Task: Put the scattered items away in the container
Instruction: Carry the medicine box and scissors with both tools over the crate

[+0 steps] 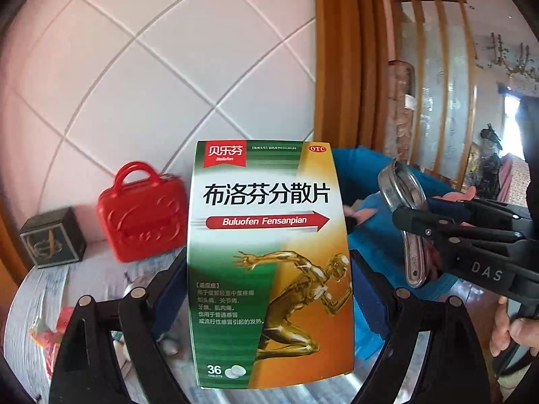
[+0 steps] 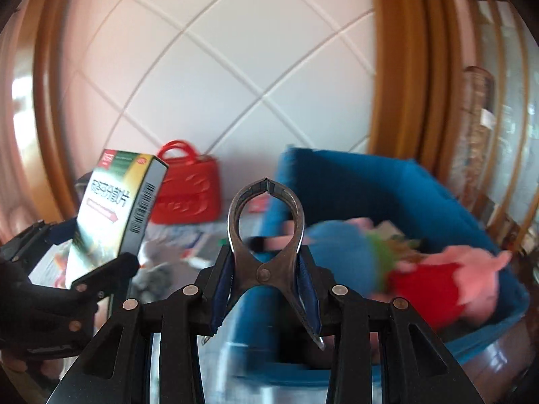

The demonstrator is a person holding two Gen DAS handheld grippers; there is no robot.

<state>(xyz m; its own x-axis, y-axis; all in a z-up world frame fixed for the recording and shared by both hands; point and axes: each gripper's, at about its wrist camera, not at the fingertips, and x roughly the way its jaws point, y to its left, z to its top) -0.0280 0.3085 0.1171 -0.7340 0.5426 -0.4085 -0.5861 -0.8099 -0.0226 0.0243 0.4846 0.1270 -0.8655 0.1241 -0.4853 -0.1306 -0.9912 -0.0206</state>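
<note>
In our left gripper (image 1: 269, 303) we hold a medicine box (image 1: 269, 262) upright — the jaws stand wide, pads pressed against its two narrow sides, the printed front facing the camera. In our right gripper (image 2: 266, 289) sits a metal clamp (image 2: 266, 232), its two handles pinched between the blue pads with the jaws only a little apart, the looped head pointing away from us. Beyond and to the right of that clamp lies the blue bin (image 2: 421, 188), with a soft toy (image 2: 438, 269) in pink, red and blue inside it. Past the box on its left, a red case (image 1: 143, 212) with a handle stands against the tiled wall, a dark square tin (image 1: 52, 237) further left of it.
</note>
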